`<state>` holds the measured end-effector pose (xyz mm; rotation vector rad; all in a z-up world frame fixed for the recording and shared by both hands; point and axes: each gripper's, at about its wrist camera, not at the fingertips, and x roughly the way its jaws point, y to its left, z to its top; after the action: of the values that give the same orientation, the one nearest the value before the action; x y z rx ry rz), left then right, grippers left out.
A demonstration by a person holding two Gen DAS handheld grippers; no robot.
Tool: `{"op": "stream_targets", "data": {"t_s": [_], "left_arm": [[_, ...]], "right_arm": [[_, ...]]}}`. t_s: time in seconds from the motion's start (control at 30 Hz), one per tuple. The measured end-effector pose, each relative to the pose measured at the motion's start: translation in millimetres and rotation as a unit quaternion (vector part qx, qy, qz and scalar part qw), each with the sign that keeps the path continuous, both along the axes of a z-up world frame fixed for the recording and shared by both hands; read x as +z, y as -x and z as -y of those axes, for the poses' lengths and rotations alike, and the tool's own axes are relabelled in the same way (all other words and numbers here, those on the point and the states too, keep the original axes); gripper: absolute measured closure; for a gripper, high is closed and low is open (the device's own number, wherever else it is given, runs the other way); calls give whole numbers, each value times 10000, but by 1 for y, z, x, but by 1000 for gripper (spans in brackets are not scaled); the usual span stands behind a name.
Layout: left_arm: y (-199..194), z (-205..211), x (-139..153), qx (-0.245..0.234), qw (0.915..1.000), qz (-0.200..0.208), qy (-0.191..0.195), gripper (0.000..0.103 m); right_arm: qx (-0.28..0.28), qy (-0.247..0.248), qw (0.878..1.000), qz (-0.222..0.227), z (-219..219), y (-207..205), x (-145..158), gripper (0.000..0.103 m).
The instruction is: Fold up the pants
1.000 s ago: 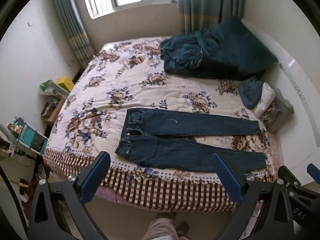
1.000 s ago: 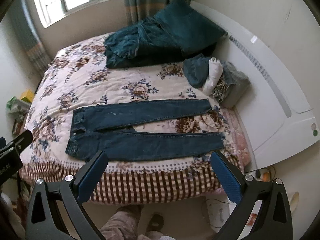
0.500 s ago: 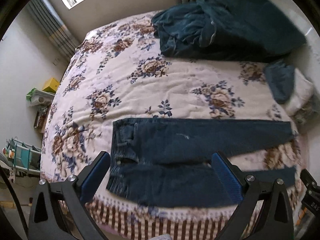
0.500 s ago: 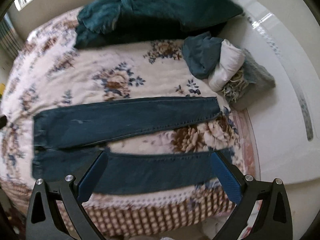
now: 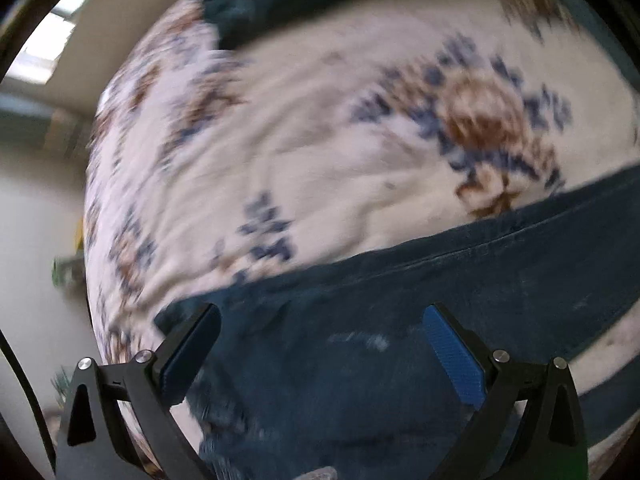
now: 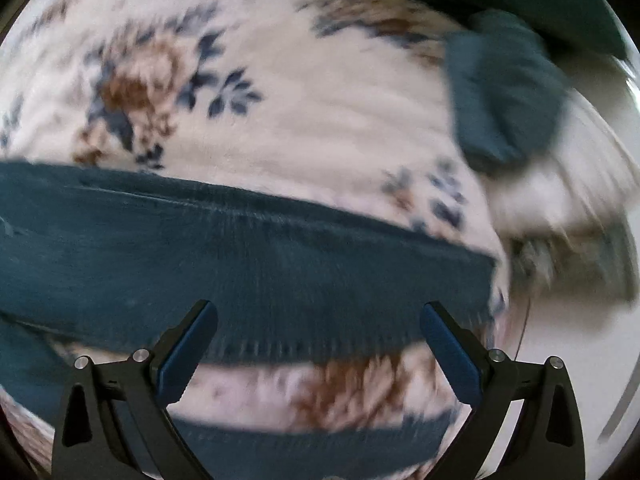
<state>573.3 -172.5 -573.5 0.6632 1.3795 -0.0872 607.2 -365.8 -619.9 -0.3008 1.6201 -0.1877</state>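
Dark blue jeans lie flat on the floral bedspread, legs spread apart. In the left wrist view the waist end and far leg [image 5: 400, 300] fill the lower frame, and my left gripper [image 5: 320, 320] is open and empty just above the waist area. In the right wrist view the far leg [image 6: 240, 256] runs across the middle with its hem at the right, and the near leg [image 6: 300, 440] shows below. My right gripper [image 6: 320, 316] is open and empty above the far leg near the hem. Both views are motion-blurred.
The floral bedspread [image 5: 320, 140] extends behind the jeans. A dark teal blanket [image 5: 248, 4] lies at the far side. A teal cloth [image 6: 504, 92] and pale rolled items [image 6: 560, 208] sit near the white headboard [image 6: 600, 360] at the right.
Both grippers have dropped fast from standing height at the bed's edge to close above the jeans. The jaws have stayed open.
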Motion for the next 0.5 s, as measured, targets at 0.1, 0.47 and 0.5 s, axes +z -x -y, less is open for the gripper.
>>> {"op": "stream_targets", "data": {"t_s": [0.1, 0.47, 0.5], "left_arm": [[-12, 18, -39, -452, 9981, -376, -179, 0], [-34, 24, -84, -1345, 9727, -1719, 790, 38], [-33, 24, -79, -1359, 9687, -1845, 954, 55]], "right_arm": [[702, 43, 9961, -532, -14, -24, -51, 2], [1715, -846, 9698, -1513, -33, -68, -105, 47], [1749, -877, 9692, -1498, -35, -68, -104, 51]]}}
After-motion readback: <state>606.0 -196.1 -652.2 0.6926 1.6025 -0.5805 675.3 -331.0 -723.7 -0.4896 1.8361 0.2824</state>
